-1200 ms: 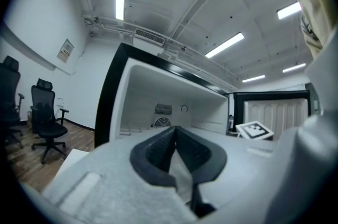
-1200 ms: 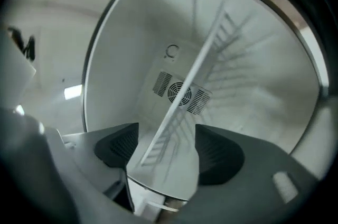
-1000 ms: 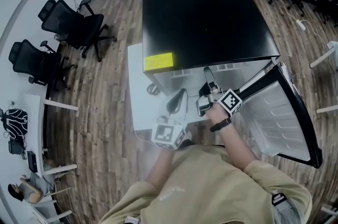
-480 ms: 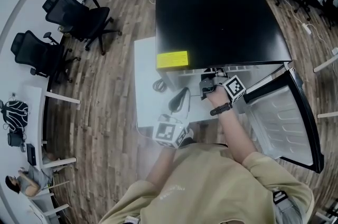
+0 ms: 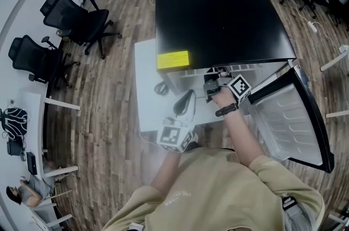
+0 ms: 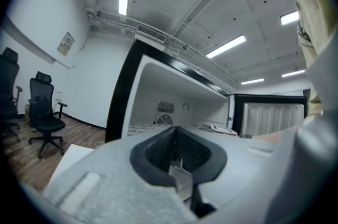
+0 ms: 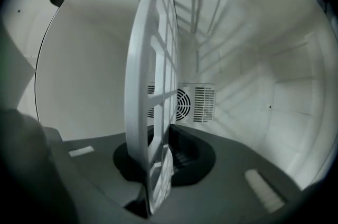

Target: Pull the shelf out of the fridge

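In the right gripper view, the right gripper (image 7: pixel 158 186) has its jaws clamped on the front edge of the white grid shelf (image 7: pixel 153 85). They have just been closing, with the shelf between them. The shelf runs from lower centre up to the top of the frame, inside the white fridge interior, with the fan grille (image 7: pixel 186 104) behind it. In the head view, the black-topped fridge (image 5: pixel 218 17) fills upper centre, and its door (image 5: pixel 289 115) is swung open at right. The left gripper (image 6: pixel 182 186) has its jaws together on nothing, in front of the fridge opening.
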A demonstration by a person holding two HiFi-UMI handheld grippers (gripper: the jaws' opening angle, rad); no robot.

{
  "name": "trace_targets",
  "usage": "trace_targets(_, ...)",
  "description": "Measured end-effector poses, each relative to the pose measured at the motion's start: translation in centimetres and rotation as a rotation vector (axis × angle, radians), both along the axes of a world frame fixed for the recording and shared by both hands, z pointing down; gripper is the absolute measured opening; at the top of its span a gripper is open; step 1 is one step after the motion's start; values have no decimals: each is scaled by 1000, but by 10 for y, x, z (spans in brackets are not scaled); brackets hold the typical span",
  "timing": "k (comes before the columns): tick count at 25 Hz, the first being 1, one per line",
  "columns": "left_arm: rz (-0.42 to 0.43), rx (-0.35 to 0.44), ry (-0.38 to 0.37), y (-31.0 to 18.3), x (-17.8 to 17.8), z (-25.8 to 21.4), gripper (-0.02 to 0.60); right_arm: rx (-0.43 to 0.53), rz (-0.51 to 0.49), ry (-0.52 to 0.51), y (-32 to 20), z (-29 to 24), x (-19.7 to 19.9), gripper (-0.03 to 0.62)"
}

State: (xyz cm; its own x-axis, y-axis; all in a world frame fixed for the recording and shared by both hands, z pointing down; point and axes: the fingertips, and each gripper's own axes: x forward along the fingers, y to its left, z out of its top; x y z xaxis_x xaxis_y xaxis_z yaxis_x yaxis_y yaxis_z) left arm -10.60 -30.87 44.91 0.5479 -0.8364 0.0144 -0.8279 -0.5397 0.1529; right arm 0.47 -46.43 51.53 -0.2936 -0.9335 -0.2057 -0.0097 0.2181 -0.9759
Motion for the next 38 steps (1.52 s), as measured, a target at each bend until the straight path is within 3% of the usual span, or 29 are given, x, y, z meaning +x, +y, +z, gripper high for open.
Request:
trace_targets(14, 15, 10, -3, 30, 35, 1, 2, 31, -45, 10, 46, 3, 8, 31)
trace_targets(38, -53, 6, -7, 113, 50, -1, 2, 59, -176, 42, 150, 4, 9, 31)
